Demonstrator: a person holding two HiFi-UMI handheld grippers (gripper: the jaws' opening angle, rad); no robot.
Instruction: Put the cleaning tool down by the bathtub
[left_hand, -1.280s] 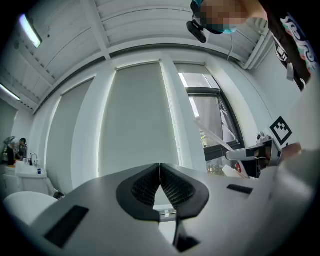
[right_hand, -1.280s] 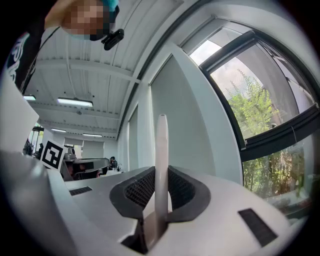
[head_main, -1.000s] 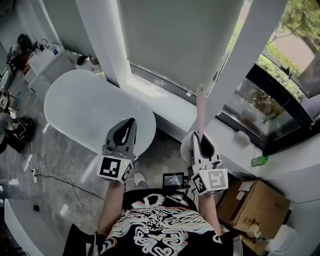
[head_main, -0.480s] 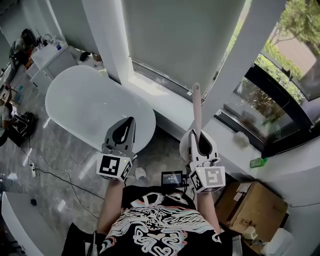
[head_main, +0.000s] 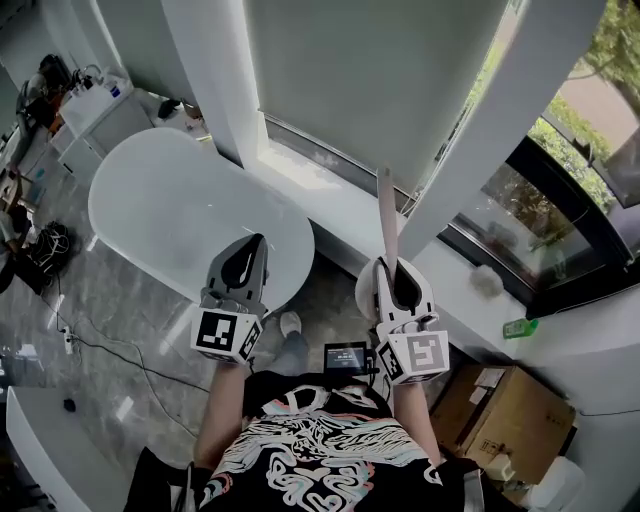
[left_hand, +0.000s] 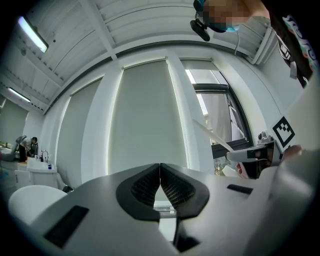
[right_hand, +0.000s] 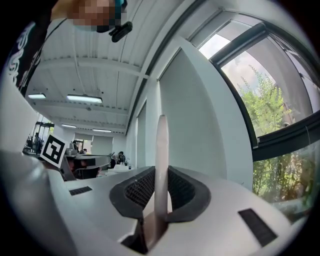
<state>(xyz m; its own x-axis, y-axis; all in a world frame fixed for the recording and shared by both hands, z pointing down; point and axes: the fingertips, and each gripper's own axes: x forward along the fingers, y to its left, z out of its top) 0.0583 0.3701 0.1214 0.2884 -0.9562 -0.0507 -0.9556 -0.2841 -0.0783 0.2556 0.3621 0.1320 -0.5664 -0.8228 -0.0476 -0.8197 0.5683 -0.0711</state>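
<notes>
The person's shoe (head_main: 290, 323) has stepped up toward the near rounded end of the bathtub (head_main: 170, 210), and the cleaning tool (head_main: 385, 215) now leans a touch more toward the tub side. The right gripper (head_main: 393, 268) sits just off that end of the bathtub, its jaws pinching the tool's pale, slim handle (right_hand: 161, 150), which rises well past the fingertips (only the handle can be made out, not the working end). The left gripper (head_main: 254, 248) hangs over the tub's near rim, its jaws pressed together with nothing between them (left_hand: 159, 175). Beyond the bathtub's long far edge runs a white window ledge (head_main: 330, 205), leaving a narrow strip of grey floor (head_main: 335, 285) round the tub's end, under the right gripper. On the side of the bathtub away from the window the floor is wider, crossed by a thin cable (head_main: 130, 360). A cardboard box (head_main: 505, 405) stands well apart from the tub, past the right gripper.
</notes>
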